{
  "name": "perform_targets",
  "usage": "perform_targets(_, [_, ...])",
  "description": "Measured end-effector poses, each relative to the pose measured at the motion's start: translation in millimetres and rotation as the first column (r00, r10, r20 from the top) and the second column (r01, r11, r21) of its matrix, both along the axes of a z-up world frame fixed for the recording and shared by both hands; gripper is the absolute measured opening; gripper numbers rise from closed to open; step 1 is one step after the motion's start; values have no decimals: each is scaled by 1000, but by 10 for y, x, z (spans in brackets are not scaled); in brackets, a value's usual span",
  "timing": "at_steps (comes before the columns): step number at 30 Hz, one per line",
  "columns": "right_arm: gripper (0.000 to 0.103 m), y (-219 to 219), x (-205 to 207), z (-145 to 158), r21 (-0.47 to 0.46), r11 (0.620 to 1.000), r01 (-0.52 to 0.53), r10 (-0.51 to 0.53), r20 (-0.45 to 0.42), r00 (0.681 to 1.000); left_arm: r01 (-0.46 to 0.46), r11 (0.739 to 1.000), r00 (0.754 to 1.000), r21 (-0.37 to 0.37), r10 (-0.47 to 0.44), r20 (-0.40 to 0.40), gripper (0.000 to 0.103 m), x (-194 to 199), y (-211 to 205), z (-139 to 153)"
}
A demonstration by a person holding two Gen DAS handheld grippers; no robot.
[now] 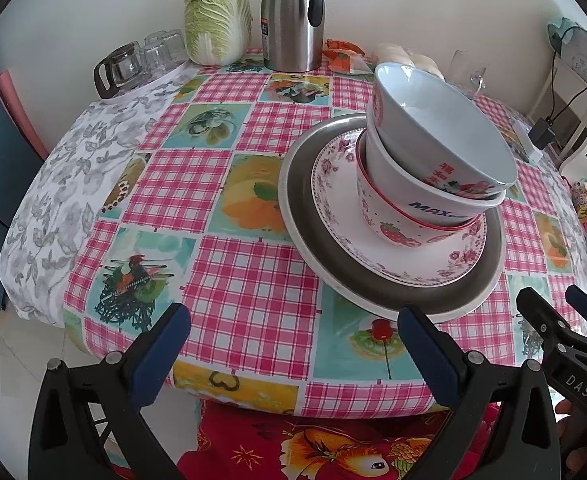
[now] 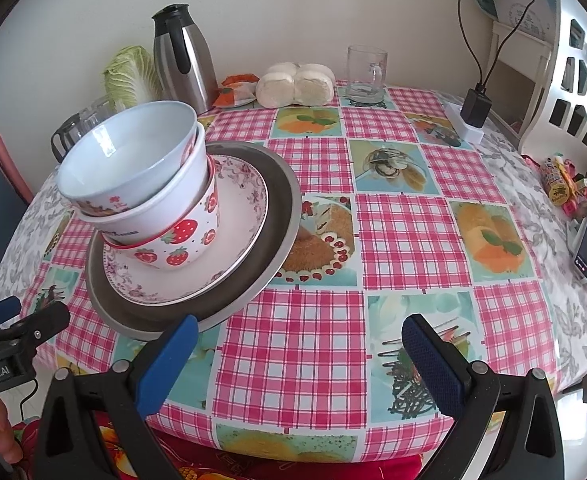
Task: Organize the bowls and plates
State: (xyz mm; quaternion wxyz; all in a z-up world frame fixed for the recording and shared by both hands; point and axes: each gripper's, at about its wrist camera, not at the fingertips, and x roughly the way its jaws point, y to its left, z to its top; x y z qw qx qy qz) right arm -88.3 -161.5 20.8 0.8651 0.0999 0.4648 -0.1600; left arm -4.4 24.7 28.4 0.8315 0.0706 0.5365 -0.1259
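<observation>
Now three bowls are seen nested on a floral plate, itself stacked on a grey plate upon the checked tablecloth. Both the left gripper and the right gripper are held spread wide at the table's near edge, nothing being gripped.

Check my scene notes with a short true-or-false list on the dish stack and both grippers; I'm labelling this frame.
1. Three bowls sit nested on the floral plate. True.
2. The strawberry bowl is the top one. False: it is the bottom; the plain white bowl is on top.
3. The floral plate rests on a grey plate. True.
4. The left gripper grips the grey plate. False: its fingers are open, holding nothing.
5. The right gripper is open. True.
</observation>
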Motion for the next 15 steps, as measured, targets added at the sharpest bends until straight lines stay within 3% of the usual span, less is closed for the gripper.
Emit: perform_targets(15, [103, 27, 4, -10, -1, 1000, -7, 7, -3, 1000, 0, 1000, 1000, -18, 0, -18, 103, 12, 17, -24])
